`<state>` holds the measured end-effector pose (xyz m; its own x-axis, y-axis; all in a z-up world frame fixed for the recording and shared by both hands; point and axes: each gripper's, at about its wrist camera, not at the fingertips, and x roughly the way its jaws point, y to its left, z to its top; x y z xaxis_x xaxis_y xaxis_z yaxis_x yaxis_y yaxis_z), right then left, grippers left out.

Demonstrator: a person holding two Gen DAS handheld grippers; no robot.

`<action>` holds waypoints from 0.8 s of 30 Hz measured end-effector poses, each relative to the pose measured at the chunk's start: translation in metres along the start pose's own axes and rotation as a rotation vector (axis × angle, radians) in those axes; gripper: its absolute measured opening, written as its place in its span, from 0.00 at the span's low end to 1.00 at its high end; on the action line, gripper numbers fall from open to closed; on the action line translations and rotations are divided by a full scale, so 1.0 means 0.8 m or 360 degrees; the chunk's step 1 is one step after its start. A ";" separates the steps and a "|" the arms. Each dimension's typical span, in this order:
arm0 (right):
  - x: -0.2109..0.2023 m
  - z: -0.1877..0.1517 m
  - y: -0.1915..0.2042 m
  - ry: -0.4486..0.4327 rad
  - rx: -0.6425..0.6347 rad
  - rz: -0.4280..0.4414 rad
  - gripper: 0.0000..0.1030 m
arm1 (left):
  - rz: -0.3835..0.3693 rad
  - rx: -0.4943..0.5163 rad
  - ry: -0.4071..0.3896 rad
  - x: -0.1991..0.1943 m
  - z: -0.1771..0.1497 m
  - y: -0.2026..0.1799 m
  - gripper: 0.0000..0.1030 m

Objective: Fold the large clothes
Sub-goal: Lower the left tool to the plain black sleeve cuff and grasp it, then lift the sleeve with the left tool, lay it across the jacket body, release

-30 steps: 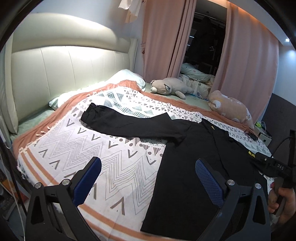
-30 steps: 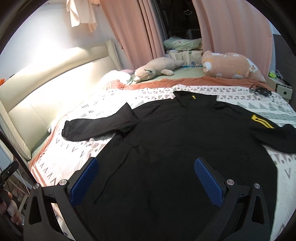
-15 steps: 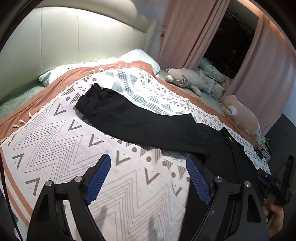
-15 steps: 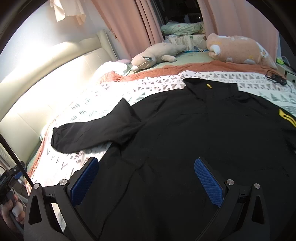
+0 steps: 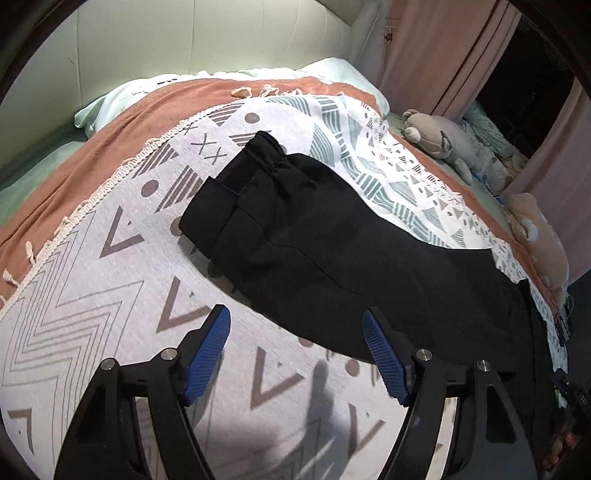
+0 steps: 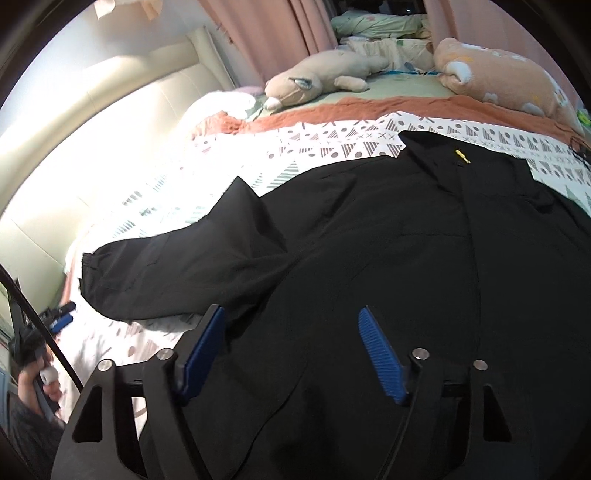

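A large black long-sleeved shirt (image 6: 406, 240) lies spread flat on the patterned bed cover (image 5: 110, 295). Its left sleeve (image 5: 314, 236) stretches out toward the headboard, cuff (image 5: 236, 184) at the far end. My left gripper (image 5: 295, 343) is open and empty, low over the cover just in front of the sleeve's near edge. My right gripper (image 6: 290, 339) is open and empty, hovering over the shirt's body near the left armpit. The collar carries a small yellow mark (image 6: 461, 155). The left gripper also shows in the right wrist view (image 6: 59, 317) at the far left.
A cream padded headboard (image 5: 184, 40) and a pale pillow (image 5: 110, 103) stand behind the sleeve. A grey plush toy (image 6: 317, 77) and a peach plush toy (image 6: 498, 77) lie along the bed's far side, below pink curtains (image 6: 277, 33).
Both grippers have moved forward and down toward the shirt. The left one has closed in on the outstretched sleeve; the right one has come lower over the shirt's body. Both stay open.
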<state>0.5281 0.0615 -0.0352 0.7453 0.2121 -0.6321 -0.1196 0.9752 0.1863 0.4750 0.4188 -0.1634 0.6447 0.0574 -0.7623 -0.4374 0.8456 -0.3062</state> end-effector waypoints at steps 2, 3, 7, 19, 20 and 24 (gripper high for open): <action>0.015 0.012 0.002 0.0020 -0.0030 -0.0021 0.68 | 0.0072 0.0036 0.0035 0.023 0.010 0.005 0.73; 0.022 0.017 0.002 0.0031 -0.0043 -0.0022 0.68 | 0.0113 0.0042 0.0049 0.034 0.014 0.008 0.73; 0.053 0.032 0.004 0.0093 -0.0068 -0.0015 0.57 | 0.0183 0.0027 0.0075 0.069 0.028 0.022 0.73; 0.159 0.041 0.014 0.0269 0.0009 0.0110 0.33 | 0.0191 0.0383 -0.0009 0.044 0.046 -0.053 0.09; 0.169 0.041 0.012 0.0289 0.0005 0.0099 0.33 | 0.0184 0.0415 -0.0036 0.032 0.049 -0.064 0.09; 0.187 0.036 0.010 0.0299 0.0013 0.0055 0.31 | 0.0148 0.0500 -0.0128 -0.021 0.068 -0.105 0.08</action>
<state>0.6575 0.0993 -0.1068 0.6053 0.2546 -0.7542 -0.1371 0.9666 0.2164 0.5348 0.3754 -0.0938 0.6638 0.1734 -0.7275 -0.2903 0.9562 -0.0370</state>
